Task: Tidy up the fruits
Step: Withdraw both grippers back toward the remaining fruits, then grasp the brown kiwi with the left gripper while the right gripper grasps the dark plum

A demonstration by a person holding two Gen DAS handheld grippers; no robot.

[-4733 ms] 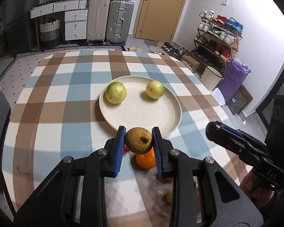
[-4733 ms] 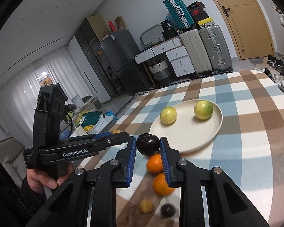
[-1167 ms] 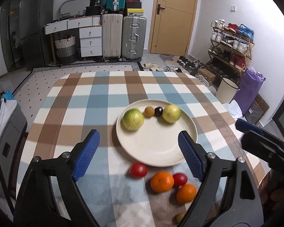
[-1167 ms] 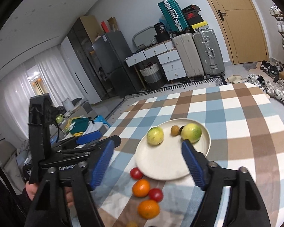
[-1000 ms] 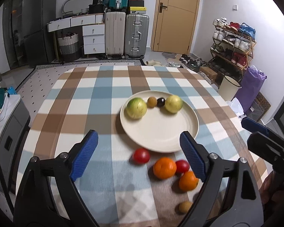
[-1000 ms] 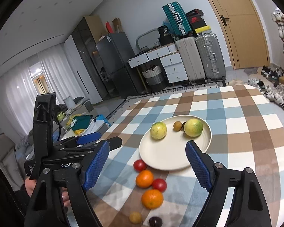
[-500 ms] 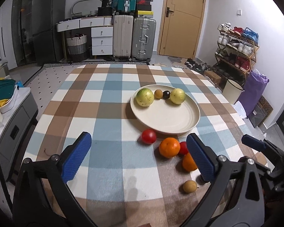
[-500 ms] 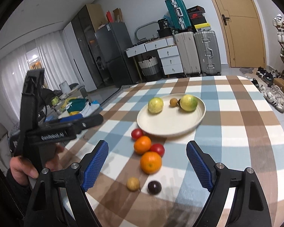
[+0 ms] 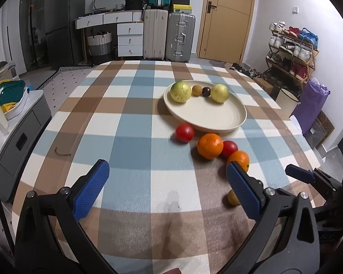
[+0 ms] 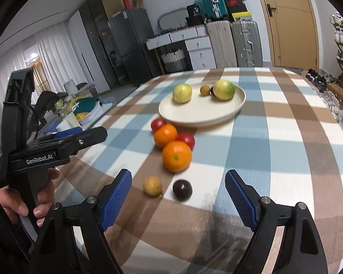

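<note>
Four fruits sit on your cream plate (image 9: 228, 123) at the far side of the checked worktop (image 9: 130, 118): one green-yellow round fruit (image 9: 180, 91) at the left, one yellow-green round fruit (image 9: 219, 93) at the right, and between them a small brown fruit (image 9: 196, 90) touching a small dark fruit (image 9: 206, 91). Six more lie loose on the cloth, nearer you. A red tomato (image 9: 184, 132) rests just beside the plate rim; an orange (image 9: 210, 146) touches a second red tomato (image 9: 229, 148); a second orange (image 10: 176, 156) lies closest of that cluster. Nearest of all: a small tan fruit (image 10: 152, 189) and a dark purple fruit (image 10: 182, 190), side by side, slightly apart. Your left tongs (image 9: 167, 187) are spread wide and hold nothing (blue pads facing across bare cloth). Your right tongs (image 10: 178, 196) are likewise spread wide and empty, hovering with the tan and purple fruits framed between the pads.
</note>
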